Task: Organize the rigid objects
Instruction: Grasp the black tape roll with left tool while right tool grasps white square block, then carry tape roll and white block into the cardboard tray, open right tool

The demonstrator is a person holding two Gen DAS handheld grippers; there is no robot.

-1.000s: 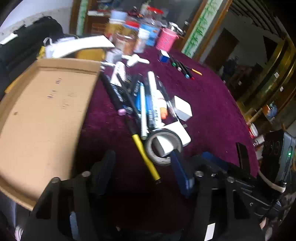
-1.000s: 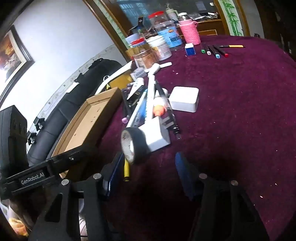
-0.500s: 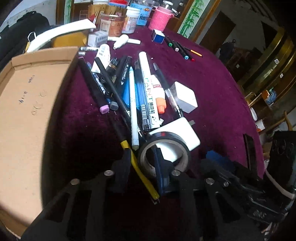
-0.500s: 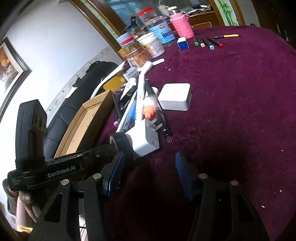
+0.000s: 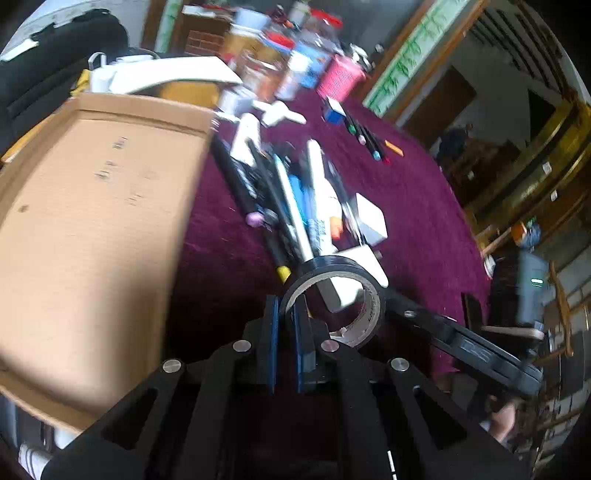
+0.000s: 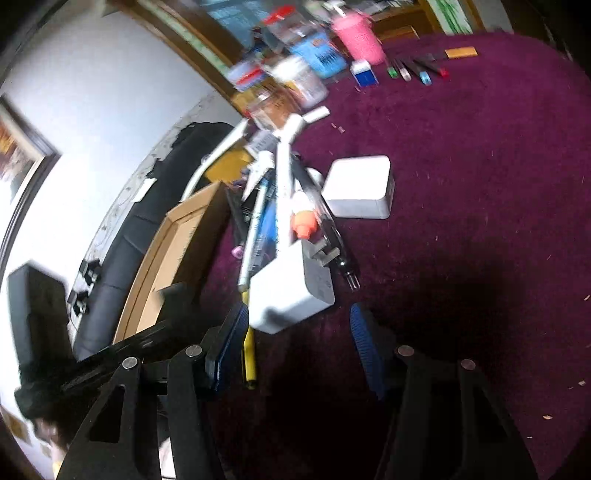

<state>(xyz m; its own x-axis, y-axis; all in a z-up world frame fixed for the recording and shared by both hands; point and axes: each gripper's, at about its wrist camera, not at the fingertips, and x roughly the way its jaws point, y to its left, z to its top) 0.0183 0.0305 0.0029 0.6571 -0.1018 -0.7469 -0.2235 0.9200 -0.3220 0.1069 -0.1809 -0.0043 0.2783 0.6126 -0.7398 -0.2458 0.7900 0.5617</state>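
My left gripper [image 5: 286,310] is shut on the near wall of a black tape roll [image 5: 334,291] and holds it lifted above the maroon cloth. A pile of pens and markers [image 5: 291,199] lies beyond it, with a white charger block [image 5: 364,262] and a white square box [image 5: 371,221]. My right gripper [image 6: 299,325] is open, its blue fingers on either side of the near end of the white charger block [image 6: 291,291], above the cloth. A flat cardboard tray [image 5: 85,229] lies at the left.
Jars, a pink cup [image 6: 356,35] and a blue-white cube [image 6: 364,72] stand at the table's far edge. A row of coloured markers [image 6: 415,70] lies at far right. A yellow-tipped pen [image 6: 249,354] lies by my right gripper's left finger. A black bag [image 5: 55,51] sits beyond the tray.
My left gripper closed on the tape roll's wall and lifted it off the charger block. My right gripper moved closer to the charger block and stayed open.
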